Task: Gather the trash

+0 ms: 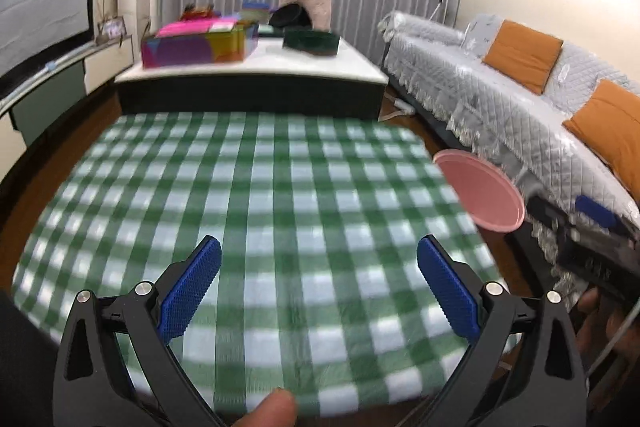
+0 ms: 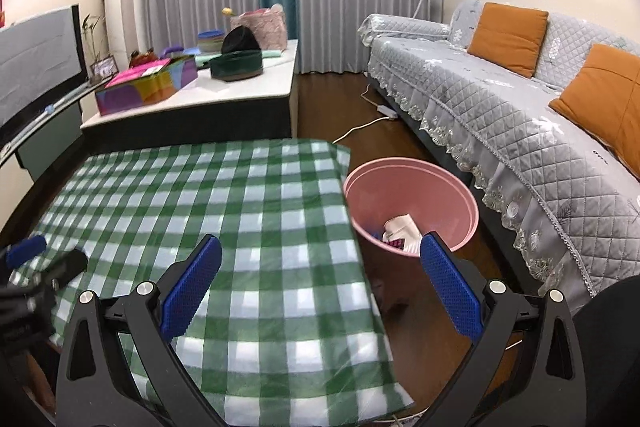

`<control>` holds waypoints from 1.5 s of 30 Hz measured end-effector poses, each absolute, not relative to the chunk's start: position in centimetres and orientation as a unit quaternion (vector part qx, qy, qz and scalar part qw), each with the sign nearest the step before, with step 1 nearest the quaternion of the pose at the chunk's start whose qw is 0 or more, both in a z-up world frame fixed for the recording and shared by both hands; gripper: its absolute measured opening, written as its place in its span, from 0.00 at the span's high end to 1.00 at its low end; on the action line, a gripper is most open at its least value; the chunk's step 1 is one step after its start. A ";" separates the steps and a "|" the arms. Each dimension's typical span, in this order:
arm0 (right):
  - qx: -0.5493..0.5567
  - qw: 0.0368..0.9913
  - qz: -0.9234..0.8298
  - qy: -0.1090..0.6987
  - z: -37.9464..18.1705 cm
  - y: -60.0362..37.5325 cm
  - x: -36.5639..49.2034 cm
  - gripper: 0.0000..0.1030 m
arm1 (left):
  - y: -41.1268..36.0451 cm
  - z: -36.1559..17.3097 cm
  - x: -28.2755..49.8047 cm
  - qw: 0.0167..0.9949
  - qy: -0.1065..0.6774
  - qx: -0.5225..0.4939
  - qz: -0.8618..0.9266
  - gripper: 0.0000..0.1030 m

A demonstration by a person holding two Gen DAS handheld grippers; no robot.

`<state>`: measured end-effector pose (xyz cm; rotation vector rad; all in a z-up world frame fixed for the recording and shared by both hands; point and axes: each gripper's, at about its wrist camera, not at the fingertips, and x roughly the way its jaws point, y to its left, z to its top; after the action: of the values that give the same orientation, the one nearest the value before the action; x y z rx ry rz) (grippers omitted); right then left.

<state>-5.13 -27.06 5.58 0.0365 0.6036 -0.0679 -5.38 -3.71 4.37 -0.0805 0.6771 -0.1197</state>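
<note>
Left gripper (image 1: 319,291) spread wide, nothing between the blue pads (image 1: 192,291), pointed down over the green-and-white checked tablecloth (image 1: 256,195). Ahead and off to the right of this claw, past the cloth's edge: the pink bin (image 1: 480,191), seen only in part, apart from the fingers. Further right of the claw and close to the bin, the other tool's black body with a blue pad on it. A fingertip (image 1: 272,407) at the bottom edge, between the two black arms.

Right gripper (image 2: 320,287) likewise spread wide and empty, straddling the right edge of the same cloth: left pad (image 2: 192,287) over the checks, right pad (image 2: 448,287) over the near rim of the pink bin (image 2: 412,183). Bin just ahead of that right finger, standing on the wooden floor (image 2: 328,95) beside the table. Inside it, trash (image 2: 400,231): a white crumpled piece plus bits of pink and blue (too small to say what they are). No trash seen on the cloth in front of either claw. At the far left of the right claw, low over the cloth, the left tool's black frame and a blue pad.

Beyond both claws: a low white-topped table (image 2: 256,95) with a colourful box (image 2: 148,87) and a dark green round tin (image 2: 236,65). To the right, well past the bin, a grey quilted sofa (image 2: 520,131) with orange cushions (image 2: 508,31).
</note>
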 end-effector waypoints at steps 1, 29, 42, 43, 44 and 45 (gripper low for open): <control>0.017 0.954 -0.034 0.297 5.5 -26.9 -5.0 0.05 | -3.7 3.8 -5.4 0.938 0.340 -0.036 -0.060 0.08; 0.000 0.951 -0.037 0.307 4.2 -25.6 -3.6 0.05 | -3.6 2.9 -4.0 0.944 0.326 -0.029 -0.031 0.08; 0.000 0.951 -0.037 0.307 4.2 -25.7 -3.6 0.05 | -3.7 2.8 -4.1 0.944 0.327 -0.029 -0.031 0.08; 0.000 0.951 -0.037 0.307 4.2 -25.7 -3.6 0.05 | -3.8 2.8 -4.1 0.944 0.327 -0.028 -0.031 0.08; 0.000 0.951 -0.037 0.307 4.2 -25.8 -3.6 0.05 | -3.7 2.8 -4.1 0.944 0.327 -0.028 -0.031 0.08; 0.000 0.951 -0.037 0.307 4.2 -25.7 -3.6 0.05 | -3.7 2.8 -4.1 0.944 0.327 -0.029 -0.031 0.08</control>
<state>-3.64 -25.75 4.24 0.0005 0.6240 -0.0749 -4.07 -3.67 2.84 -0.0583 0.6656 -0.0638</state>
